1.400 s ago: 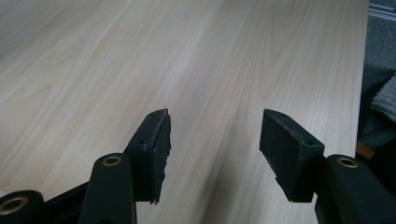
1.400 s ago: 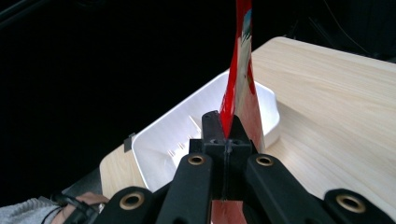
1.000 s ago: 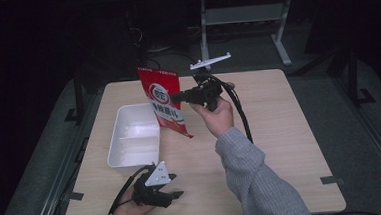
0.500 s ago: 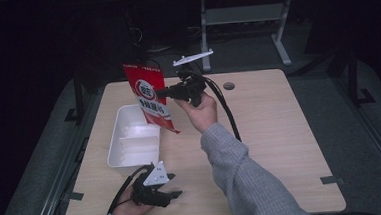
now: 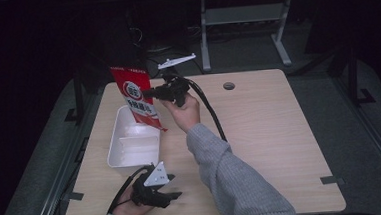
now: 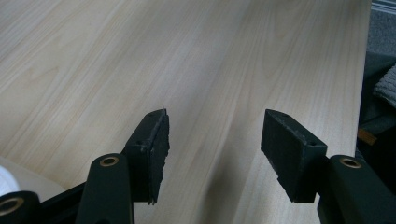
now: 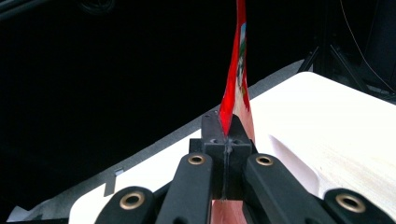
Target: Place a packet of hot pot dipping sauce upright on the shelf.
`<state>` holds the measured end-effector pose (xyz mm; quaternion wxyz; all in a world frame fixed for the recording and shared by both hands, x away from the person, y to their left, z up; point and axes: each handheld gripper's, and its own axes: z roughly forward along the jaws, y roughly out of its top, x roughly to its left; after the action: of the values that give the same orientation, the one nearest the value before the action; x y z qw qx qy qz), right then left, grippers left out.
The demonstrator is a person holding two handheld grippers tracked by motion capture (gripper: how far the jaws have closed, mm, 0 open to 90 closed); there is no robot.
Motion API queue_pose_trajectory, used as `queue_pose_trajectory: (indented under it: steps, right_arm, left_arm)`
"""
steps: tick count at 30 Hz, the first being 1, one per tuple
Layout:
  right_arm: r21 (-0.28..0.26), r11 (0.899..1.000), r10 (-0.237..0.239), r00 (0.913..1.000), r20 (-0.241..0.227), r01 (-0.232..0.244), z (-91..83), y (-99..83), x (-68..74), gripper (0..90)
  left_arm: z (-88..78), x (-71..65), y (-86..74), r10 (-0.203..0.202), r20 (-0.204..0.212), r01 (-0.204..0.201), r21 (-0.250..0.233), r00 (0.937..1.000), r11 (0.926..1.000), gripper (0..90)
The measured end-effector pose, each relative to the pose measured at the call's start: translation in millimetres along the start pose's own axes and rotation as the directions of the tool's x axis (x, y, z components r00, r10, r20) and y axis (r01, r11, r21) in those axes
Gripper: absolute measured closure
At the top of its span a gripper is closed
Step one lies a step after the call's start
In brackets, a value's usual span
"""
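Now right gripper [image 5: 150,94] jaws pinch red pouch [image 5: 137,101] edge-on above white tray [image 5: 131,150]; thin grip, pouch could swing, slip, miss tray. Left gripper [image 5: 170,196] jaws wide, empty, resting on table [image 5: 270,132].

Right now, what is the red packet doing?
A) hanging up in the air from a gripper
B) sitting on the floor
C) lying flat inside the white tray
A: the right gripper is shut on the red packet, which hangs above the white tray, not in it.
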<state>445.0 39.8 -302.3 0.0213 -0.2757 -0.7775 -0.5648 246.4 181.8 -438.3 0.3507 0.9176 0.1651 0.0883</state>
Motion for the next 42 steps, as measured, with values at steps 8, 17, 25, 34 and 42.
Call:
queue_pose_trajectory:
  steps: [8, 17, 25, 34, 42]
  right_arm:
    - [0.001, 1.000, -0.029, 0.9996, 0.008, 0.029, 25.9, -3.2, -2.6, 90.0]
    - [-0.011, 0.999, -0.030, 0.9992, 0.028, 0.031, 42.5, -12.2, -6.0, 90.0]
    - [-0.021, 1.000, -0.004, 0.9995, 0.032, 0.005, 47.1, -20.5, -13.9, 90.0]
    - [0.001, 1.000, -0.031, 0.9967, 0.075, 0.031, 43.7, -25.3, -13.6, 90.0]
    - [0.042, 0.997, -0.061, 0.9942, 0.089, 0.057, 39.1, -28.7, -10.5, 89.9]
  left_arm:
    - [0.9, 0.4, 0.5, 0.006, 0.006, -0.006, 0.000, 1.0000, 1.0000, 40.9]
    - [1.1, 0.8, 0.6, 0.011, 0.008, -0.011, -0.001, 0.9999, 0.9999, 40.8]
    - [0.4, 1.3, 0.5, 0.012, 0.008, -0.012, -0.001, 0.9999, 0.9999, 40.7]
    - [1.1, 0.7, 0.8, 0.009, 0.008, -0.009, -0.003, 0.9999, 1.0000, 40.5]
    - [1.0, 1.2, 0.4, 0.008, 0.009, -0.008, 0.000, 0.9999, 1.0000, 40.4]
